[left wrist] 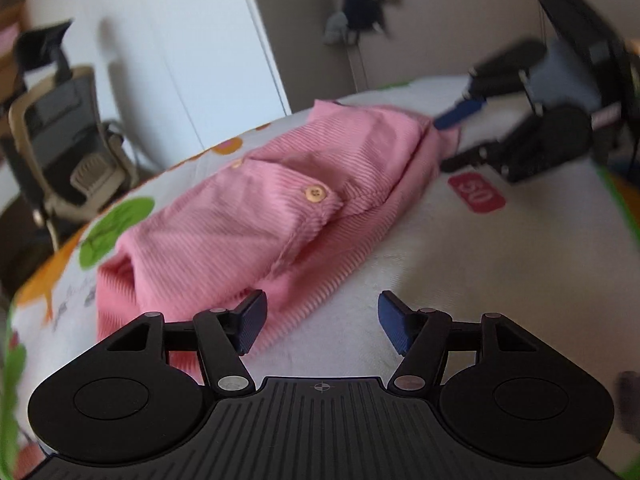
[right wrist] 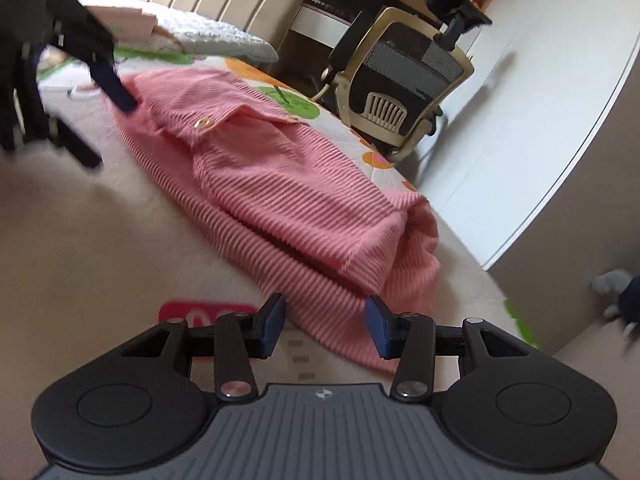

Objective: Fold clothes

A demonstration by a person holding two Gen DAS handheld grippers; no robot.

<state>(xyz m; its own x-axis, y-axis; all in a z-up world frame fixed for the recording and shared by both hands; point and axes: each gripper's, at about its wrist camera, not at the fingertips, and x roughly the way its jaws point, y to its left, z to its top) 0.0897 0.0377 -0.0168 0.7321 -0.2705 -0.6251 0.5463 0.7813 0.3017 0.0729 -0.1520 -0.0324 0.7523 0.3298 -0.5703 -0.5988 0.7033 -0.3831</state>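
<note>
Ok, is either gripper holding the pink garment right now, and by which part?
No. The left gripper and right gripper are both open at opposite ends of the pink corduroy garment; neither grips fabric.

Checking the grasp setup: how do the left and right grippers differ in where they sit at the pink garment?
The left gripper sits mostly over bare bedding, only its left-hand finger at the pink garment; the right gripper straddles the garment's edge. The left is at the bunched end, the right at the opposite end near the red patch. Both are open, holding nothing.
</note>
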